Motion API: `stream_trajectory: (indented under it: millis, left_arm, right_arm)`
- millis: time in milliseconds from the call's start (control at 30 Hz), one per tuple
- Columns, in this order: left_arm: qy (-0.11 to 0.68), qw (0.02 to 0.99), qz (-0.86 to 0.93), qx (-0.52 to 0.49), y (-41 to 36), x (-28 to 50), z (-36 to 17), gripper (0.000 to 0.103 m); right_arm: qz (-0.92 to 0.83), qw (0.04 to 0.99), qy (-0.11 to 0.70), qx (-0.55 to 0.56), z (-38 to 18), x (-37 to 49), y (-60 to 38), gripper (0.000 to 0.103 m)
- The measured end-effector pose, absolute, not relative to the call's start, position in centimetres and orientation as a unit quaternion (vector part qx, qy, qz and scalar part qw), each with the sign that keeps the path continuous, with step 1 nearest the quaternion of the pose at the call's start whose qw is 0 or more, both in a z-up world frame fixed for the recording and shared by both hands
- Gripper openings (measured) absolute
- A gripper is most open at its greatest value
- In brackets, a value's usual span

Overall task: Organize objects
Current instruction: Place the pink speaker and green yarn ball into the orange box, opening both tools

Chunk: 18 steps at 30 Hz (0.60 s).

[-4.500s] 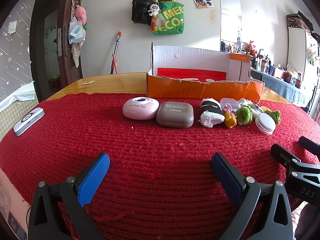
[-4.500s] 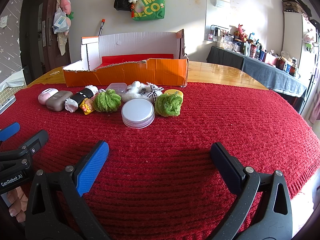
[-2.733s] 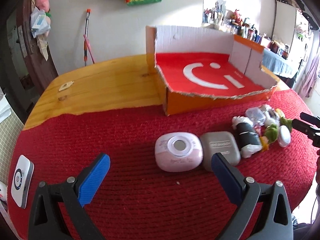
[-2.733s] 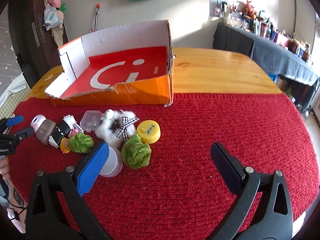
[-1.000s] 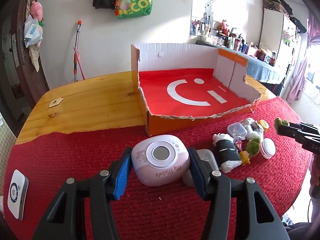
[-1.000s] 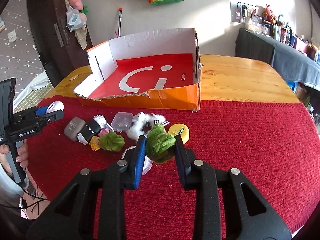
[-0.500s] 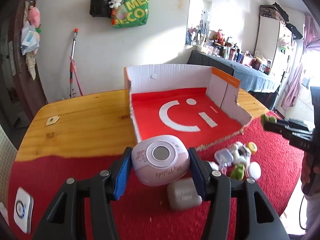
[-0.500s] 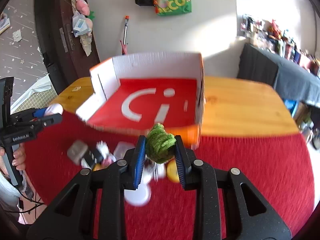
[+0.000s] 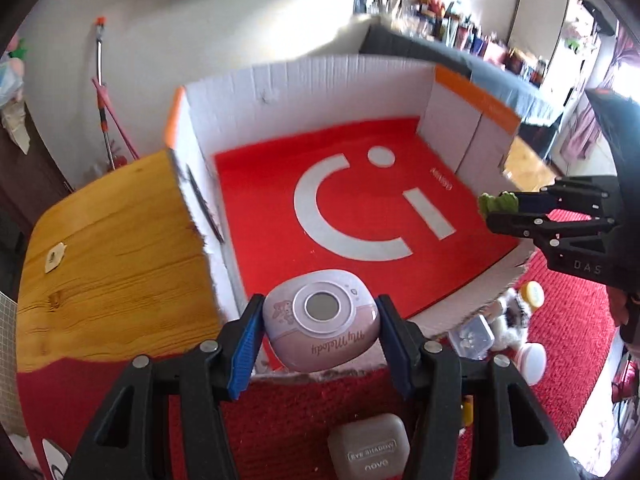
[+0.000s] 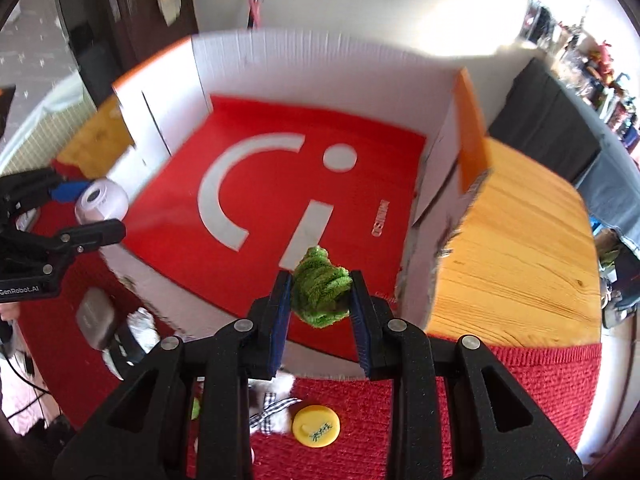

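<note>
Box [image 9: 400, 128] on the table sits empty, so nothing is sorted yet. One left gripper [image 9: 320, 330] clamps the pink case [image 9: 320, 320] over its near edge; one right gripper [image 10: 320, 300] squeezes a green pompom [image 10: 320, 292] above the floor. One grey case [image 9: 368, 452], one yellow tin [image 10: 316, 426] wait outside.

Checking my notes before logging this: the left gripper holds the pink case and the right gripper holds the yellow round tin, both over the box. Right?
Not quite. The right gripper holds the green fuzzy ball, as the right wrist view shows; the yellow tin lies on the red cloth. The rest stands.
</note>
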<state>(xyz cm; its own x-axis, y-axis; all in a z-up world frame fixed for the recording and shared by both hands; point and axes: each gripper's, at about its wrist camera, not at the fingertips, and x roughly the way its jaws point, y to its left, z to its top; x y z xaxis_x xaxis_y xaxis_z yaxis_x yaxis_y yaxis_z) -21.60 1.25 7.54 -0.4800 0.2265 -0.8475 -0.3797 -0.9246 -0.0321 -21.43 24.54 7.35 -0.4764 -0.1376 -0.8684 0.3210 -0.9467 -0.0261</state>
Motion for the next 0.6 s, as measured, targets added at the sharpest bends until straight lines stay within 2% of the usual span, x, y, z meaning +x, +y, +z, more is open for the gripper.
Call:
stream_trajectory:
  millis: [333, 600]
  left_arm:
    - [0.113, 0.176, 0.832, -0.513, 2.5, -23.1, 5.4, 0.057]
    - [0.135, 0.175, 0.826, -0.519, 3.3, -23.1, 4.8, 0.057]
  right_arm:
    - [-0.819, 0.130, 0.137, 0.542, 4.9, -23.0, 23.4, 0.027]
    - [-0.817, 0.132, 0.136, 0.545, 4.5, -22.6, 23.5, 0.027]
